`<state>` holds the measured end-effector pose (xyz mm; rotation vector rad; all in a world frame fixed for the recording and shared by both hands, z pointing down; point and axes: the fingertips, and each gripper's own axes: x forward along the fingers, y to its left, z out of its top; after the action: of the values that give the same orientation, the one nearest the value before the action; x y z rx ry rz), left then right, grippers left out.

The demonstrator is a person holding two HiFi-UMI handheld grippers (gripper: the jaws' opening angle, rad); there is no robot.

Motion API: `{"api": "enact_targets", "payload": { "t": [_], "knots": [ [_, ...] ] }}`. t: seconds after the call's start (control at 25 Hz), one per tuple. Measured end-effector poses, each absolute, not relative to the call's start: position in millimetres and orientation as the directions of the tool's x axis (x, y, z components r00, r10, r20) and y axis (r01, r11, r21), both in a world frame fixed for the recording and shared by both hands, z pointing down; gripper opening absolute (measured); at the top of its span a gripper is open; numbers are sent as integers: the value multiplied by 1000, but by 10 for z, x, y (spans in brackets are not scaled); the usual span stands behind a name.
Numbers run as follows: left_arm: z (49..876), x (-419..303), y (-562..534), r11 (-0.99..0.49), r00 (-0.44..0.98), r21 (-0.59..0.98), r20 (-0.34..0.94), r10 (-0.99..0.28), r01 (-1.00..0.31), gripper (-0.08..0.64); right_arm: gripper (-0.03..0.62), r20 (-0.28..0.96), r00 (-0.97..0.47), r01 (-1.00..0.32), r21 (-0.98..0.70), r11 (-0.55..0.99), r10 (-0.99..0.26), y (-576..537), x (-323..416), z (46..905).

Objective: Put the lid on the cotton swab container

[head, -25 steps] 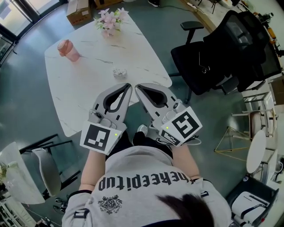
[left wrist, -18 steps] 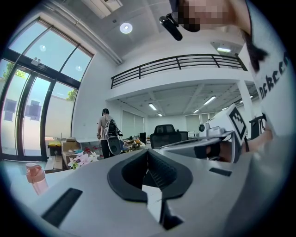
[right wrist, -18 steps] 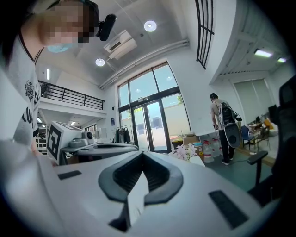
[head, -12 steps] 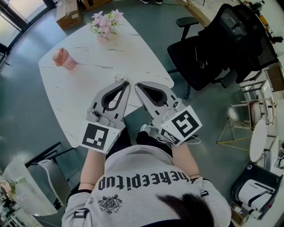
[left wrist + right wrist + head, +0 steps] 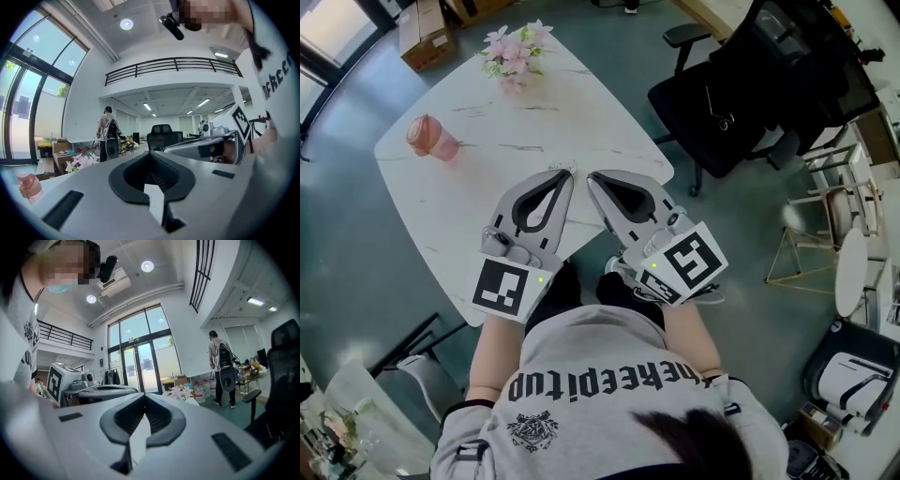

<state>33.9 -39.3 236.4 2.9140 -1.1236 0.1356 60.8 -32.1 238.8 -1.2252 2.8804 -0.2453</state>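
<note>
A small clear cotton swab container point(image 5: 560, 167) stands on the white marble table point(image 5: 487, 178), near its right edge. Its lid cannot be made out. My left gripper point(image 5: 566, 176) is held level over the table's near part, shut and empty, with its tip just short of the container and hiding part of it. My right gripper point(image 5: 594, 178) is beside it, also shut with nothing between its jaws, its tip a little right of the container. Both gripper views look level across the room, and the container does not show in either.
A pink cup point(image 5: 431, 139) stands at the table's left and a bunch of pink flowers point(image 5: 514, 52) at its far end. A black office chair point(image 5: 750, 103) is to the right of the table. A cardboard box point(image 5: 427, 37) lies on the floor beyond.
Both grippers have moved forward over the table toward the container. It stood clear ahead of them and now sits at the left gripper's tip. Both jaws stayed shut.
</note>
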Motion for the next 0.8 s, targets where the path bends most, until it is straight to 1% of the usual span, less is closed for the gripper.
{"api": "enact_targets", "payload": {
  "t": [0.6,0.8],
  "knots": [
    [2614,94,-712,-829,824,8,116,-554,-559,15,11,86,-544,-834,-162,527,-835,-586,502,2589],
    [2777,26,-834,-849,844,32,136,-519,-527,15,11,114,-506,-858,-169,485,-855,-681,471,2735]
  ]
}}
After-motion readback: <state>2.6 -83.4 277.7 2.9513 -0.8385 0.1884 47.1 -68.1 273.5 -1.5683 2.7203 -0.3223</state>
